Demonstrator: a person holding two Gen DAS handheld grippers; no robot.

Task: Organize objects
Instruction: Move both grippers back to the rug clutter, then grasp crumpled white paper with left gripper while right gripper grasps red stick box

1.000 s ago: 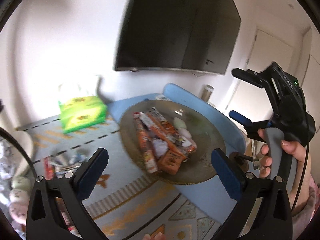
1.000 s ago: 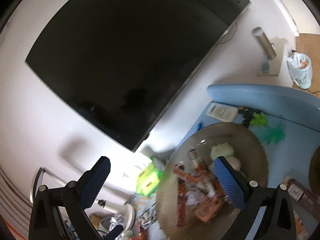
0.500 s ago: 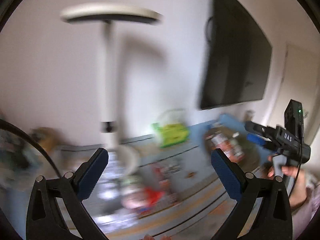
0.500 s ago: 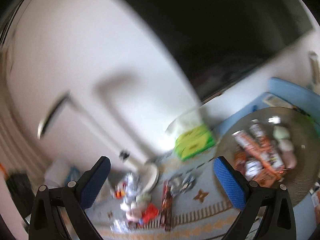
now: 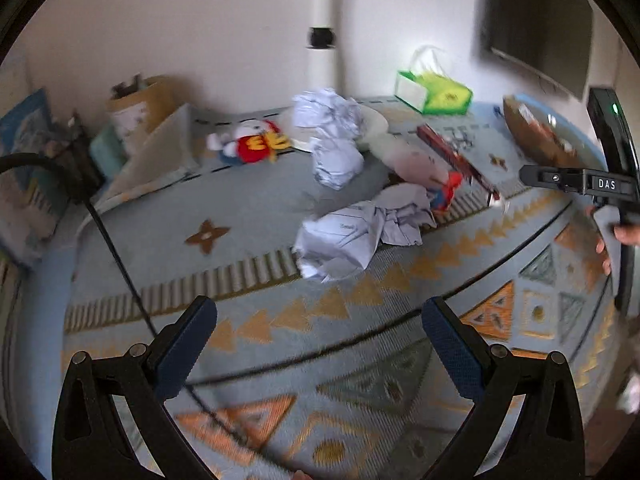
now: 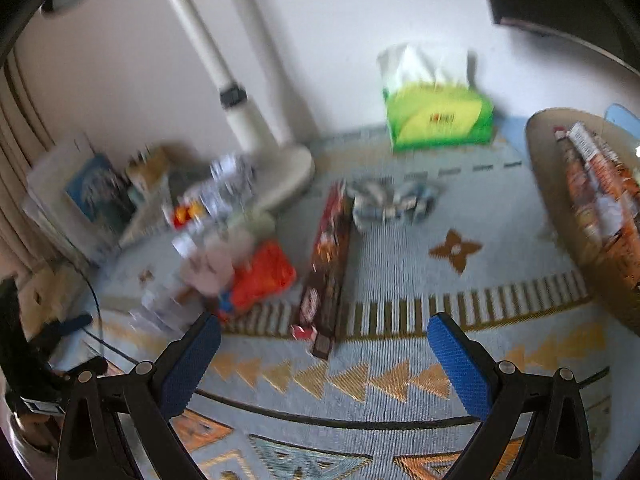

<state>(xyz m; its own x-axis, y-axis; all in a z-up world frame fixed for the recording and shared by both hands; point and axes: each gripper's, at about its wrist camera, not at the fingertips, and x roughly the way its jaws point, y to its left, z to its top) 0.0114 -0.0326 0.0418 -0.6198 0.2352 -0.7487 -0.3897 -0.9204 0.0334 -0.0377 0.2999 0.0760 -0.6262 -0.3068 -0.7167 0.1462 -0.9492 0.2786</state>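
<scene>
White wall stands behind a patterned rug (image 5: 248, 216) that carries all the mess. Near the middle of the rug lies a ball of crumpled paper (image 5: 352, 232), with a second paper ball (image 5: 332, 136) behind it toward the wall edge. A long dark snack box (image 6: 330, 264) lies just right of the pile, and a red and orange packet (image 6: 264, 276) sits close beside it. A green tissue box (image 6: 438, 118) rests by the wall. At the right edge of the rug is a round brown tray (image 6: 560, 208) with snacks already in it.

The left tongs (image 5: 318, 340) hang spread wide, holding nothing, with the near paper ball straight ahead and well apart. The right tongs (image 6: 324, 354) are also spread wide and bare, and the snack box end is just in front of them.

I think the paper is very light and squashy, so pinch a fat fold. The snack box looks stiff and slim; grab it across its narrow sides near the close end.
</scene>
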